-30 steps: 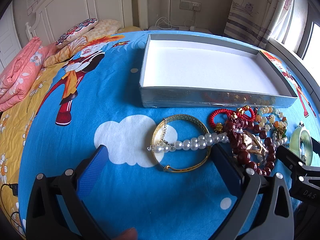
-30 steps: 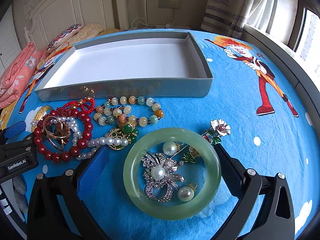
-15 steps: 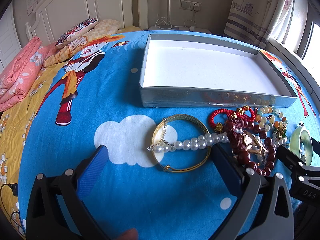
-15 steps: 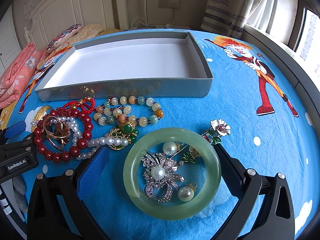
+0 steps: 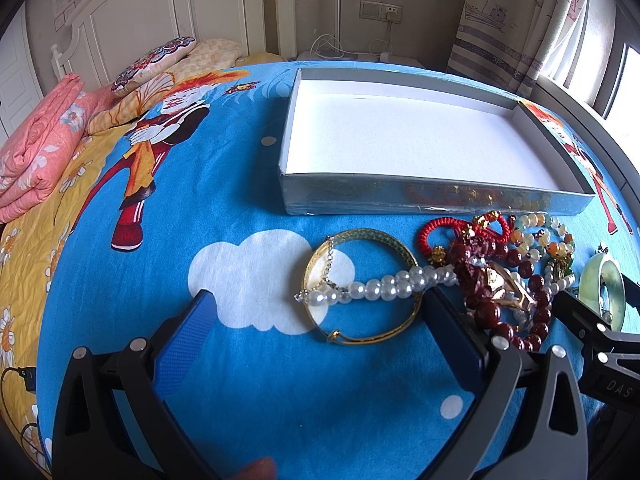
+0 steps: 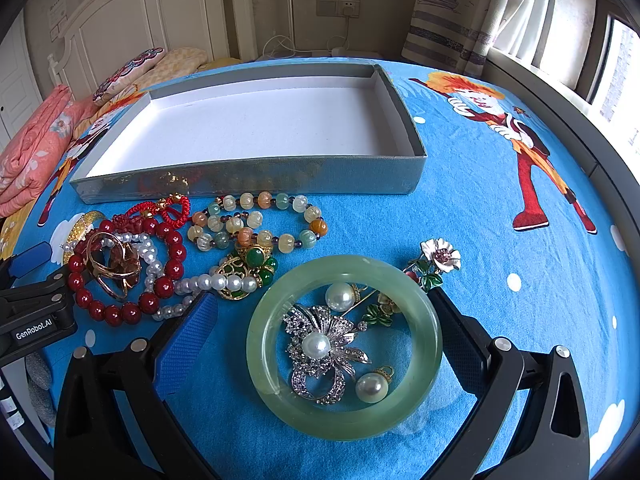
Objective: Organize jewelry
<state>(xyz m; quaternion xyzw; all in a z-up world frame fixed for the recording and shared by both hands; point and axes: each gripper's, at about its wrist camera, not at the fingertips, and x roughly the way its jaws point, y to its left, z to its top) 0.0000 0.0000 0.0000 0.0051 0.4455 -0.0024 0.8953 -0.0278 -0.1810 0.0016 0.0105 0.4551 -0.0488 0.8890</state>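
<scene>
Blue cartoon bedding (image 5: 248, 184) covers the bed, and a shallow grey box (image 6: 248, 178) sits on it with nothing inside. All the jewelry lies in front of the box, so the tidying has not started. The left gripper (image 5: 316, 330) is spread wide beside the gold bangle (image 5: 362, 284) and pearl string (image 5: 380, 288), holding nothing. The right gripper (image 6: 324, 334) is spread wide around the green jade bangle (image 6: 344, 344), not squeezing it. In the right view, the left gripper's side reads "GenRobot.AI". In the left view, the right gripper shows "DAS".
</scene>
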